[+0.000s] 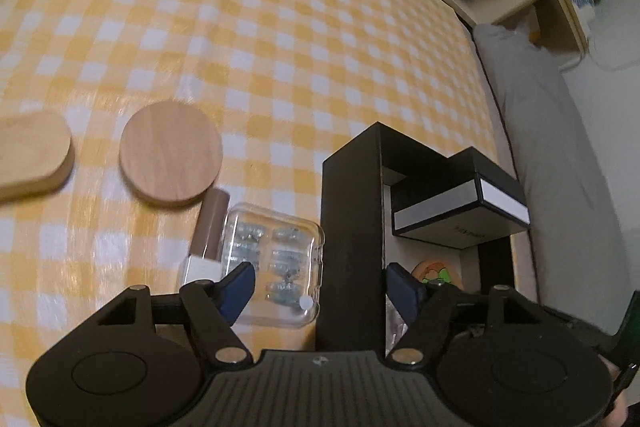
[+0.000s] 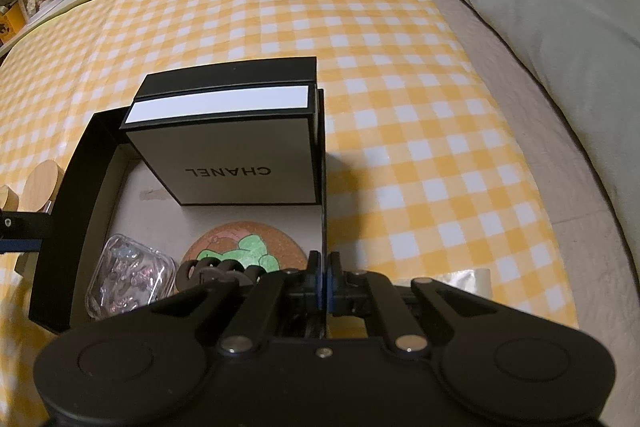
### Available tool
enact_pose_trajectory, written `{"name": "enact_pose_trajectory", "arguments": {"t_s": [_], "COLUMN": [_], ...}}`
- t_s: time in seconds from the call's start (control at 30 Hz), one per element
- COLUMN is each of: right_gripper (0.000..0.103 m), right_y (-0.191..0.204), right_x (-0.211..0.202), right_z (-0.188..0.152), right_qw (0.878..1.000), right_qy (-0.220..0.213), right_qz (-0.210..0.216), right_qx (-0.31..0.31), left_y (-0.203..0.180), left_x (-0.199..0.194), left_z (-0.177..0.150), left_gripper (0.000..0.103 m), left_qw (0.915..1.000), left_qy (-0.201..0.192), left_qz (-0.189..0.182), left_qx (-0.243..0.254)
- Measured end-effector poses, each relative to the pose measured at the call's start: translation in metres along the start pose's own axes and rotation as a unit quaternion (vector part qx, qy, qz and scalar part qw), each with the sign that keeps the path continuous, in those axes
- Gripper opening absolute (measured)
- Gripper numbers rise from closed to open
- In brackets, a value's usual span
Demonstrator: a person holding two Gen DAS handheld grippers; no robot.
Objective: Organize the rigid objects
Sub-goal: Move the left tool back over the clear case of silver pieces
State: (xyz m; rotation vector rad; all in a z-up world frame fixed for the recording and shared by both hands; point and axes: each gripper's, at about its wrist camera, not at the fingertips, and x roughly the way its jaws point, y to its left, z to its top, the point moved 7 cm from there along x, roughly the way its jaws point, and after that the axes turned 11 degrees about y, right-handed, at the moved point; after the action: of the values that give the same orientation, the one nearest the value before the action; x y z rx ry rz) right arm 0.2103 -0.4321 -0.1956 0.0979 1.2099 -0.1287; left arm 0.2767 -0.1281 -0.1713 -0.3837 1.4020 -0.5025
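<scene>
On the yellow-and-white checked cloth [image 1: 280, 27] sits a big black open box [image 2: 72, 187], and both my claws are at it. My left claw [image 1: 320, 287] has its blue fingers [image 1: 240, 287] spread either side of the box's near black wall: one finger is outside, over a clear plastic case [image 1: 276, 259] lying on the cloth against that wall, the other is inside the box. I see a gap between each pad and the wall, so the claw stands part open and grips nothing. Just beside the clear case lies a brown tube with a white cap [image 1: 210, 227], and beyond them a round wooden disc [image 1: 170, 153] and, well apart to the left, an oblong wooden piece [image 1: 32, 151]. My right claw [image 2: 324, 279] is pinched fully closed on the thin right-hand wall of the black box. Inside the box a smaller black-and-white box marked CHANEL [image 2: 236, 155] stands tilted against the far corner, with a round cork coaster bearing a green figure [image 2: 248, 247] flat on the floor below it, a second clear case [image 2: 132, 279] at the near left, and a dark chain-like thing [image 2: 218, 269] next to my fingers. A grey pillow [image 2: 540, 7] lies off the cloth to the right
</scene>
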Motion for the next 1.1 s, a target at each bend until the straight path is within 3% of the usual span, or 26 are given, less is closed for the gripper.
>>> {"name": "enact_pose_trajectory", "arguments": {"t_s": [0.17, 0.27, 0.4, 0.6, 0.73, 0.8, 0.9, 1.1], "right_gripper": [0.003, 0.003, 0.003, 0.003, 0.003, 0.003, 0.003, 0.004], "right_y": [0.002, 0.003, 0.002, 0.003, 0.002, 0.0, 0.0, -0.005], "right_x": [0.0, -0.001, -0.001, 0.0, 0.0, 0.001, 0.001, 0.0], "right_z": [0.0, -0.001, -0.001, -0.001, -0.001, -0.001, -0.001, -0.001], "right_qw": [1.0, 1.0, 1.0, 1.0, 1.0, 1.0, 1.0, 1.0], "right_qy": [0.0, 0.0, 0.0, 0.0, 0.0, 0.0, 0.0, 0.001], "right_qz": [0.001, 0.001, 0.002, 0.001, 0.0, 0.001, 0.0, -0.008], "right_qx": [0.0, 0.0, 0.001, 0.001, 0.003, 0.006, 0.004, 0.018], "left_y": [0.012, 0.014, 0.016, 0.036, 0.031, 0.02, 0.008, 0.002], "left_x": [-0.01, -0.009, -0.006, -0.017, -0.009, -0.003, 0.008, 0.03], "left_z": [-0.001, -0.001, -0.001, 0.005, 0.004, 0.001, -0.003, -0.008], "left_gripper": [0.072, 0.073, 0.073, 0.074, 0.074, 0.081, 0.093, 0.099], "left_qw": [0.9992, 0.9993, 0.9988, 0.9916, 0.9947, 0.9945, 0.9886, 0.9795], "left_qy": [-0.022, -0.013, -0.021, -0.058, -0.035, -0.025, -0.025, -0.019], "left_qz": [-0.009, -0.008, 0.035, 0.111, 0.096, 0.097, 0.126, 0.159], "left_qx": [-0.031, -0.032, -0.025, -0.033, -0.001, 0.03, 0.079, 0.122]}}
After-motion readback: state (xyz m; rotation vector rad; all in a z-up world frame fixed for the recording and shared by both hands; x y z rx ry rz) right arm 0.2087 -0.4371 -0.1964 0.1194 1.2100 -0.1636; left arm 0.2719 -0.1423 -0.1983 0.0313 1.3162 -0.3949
